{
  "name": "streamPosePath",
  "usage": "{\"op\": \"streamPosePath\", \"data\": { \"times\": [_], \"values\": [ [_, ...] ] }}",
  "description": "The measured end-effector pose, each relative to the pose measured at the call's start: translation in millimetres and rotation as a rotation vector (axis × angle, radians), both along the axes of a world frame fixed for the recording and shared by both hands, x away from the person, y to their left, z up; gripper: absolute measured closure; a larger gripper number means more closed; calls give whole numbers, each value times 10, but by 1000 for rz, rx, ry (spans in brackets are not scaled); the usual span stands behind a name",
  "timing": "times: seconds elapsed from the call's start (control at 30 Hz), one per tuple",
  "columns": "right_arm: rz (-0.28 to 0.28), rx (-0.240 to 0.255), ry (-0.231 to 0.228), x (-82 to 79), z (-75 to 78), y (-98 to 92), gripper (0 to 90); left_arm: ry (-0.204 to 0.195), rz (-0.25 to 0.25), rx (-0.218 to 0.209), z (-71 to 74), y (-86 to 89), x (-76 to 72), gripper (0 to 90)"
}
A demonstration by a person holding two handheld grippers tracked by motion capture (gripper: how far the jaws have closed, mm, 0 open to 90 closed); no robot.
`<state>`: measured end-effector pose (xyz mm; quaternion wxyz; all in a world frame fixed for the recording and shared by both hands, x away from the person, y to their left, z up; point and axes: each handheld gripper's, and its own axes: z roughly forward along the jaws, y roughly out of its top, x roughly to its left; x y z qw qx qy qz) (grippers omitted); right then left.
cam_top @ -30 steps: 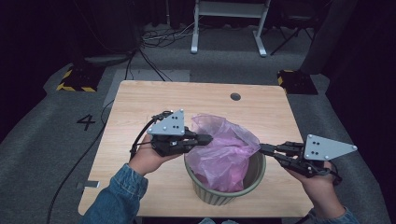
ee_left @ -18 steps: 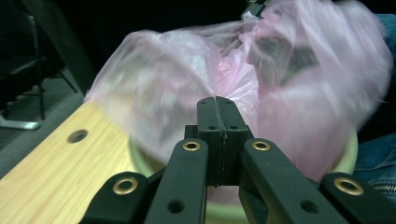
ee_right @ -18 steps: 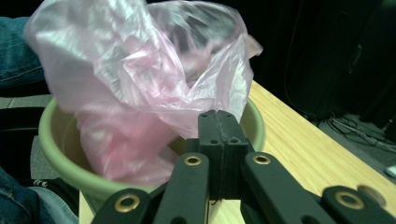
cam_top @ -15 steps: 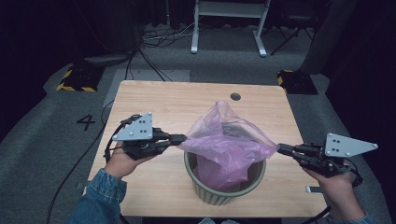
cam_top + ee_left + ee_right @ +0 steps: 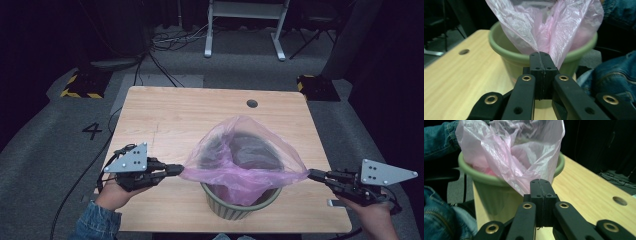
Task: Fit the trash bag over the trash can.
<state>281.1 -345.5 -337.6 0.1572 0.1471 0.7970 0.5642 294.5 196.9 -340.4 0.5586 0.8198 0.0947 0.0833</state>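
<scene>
Pink bag (image 5: 245,160) is stretched wide over the green bin (image 5: 240,205), between the tools, its rim clamped by left tool (image 5: 176,170) and right tool (image 5: 314,175). Thin film could be torn, or slipped from the jaws, by further pull. Versus earlier, tools are spread farther apart and lower toward the counter (image 5: 180,115).

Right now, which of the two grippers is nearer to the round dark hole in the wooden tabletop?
Right, though not by much. The hole sits right of the table's middle. The right gripper is off its near right, the left gripper farther off its near left; both pinch the pink plastic bag.
</scene>
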Motion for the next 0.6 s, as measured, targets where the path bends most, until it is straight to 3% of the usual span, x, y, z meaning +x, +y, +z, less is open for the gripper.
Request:
{"op": "streamPosePath", "data": {
  "times": [0.1, 0.3, 0.37, 0.43, 0.47, 0.53, 0.6],
  "values": [
    [9, -10, 7, -41, -56, 3, 899, 18, 6, 1, -86, 13, -29, 897],
    [17, -17, 16, -59, -83, 12, 899, 50, 31, -44, -182, 61, -5, 895],
    [18, -17, 11, -57, -80, 16, 897, 68, 53, -66, -188, 92, 22, 849],
    [24, -14, 16, -40, -58, 7, 813, 94, 51, -95, -169, 122, 57, 715],
    [27, -9, 22, -30, -43, 5, 751, 100, 45, -102, -147, 135, 68, 691],
    [28, 6, 33, -6, -3, 8, 653, 88, 53, -111, -87, 138, 64, 655],
    [30, 19, 26, 19, 46, 17, 551, 70, 58, -118, -7, 140, 78, 564]
  ]
}}
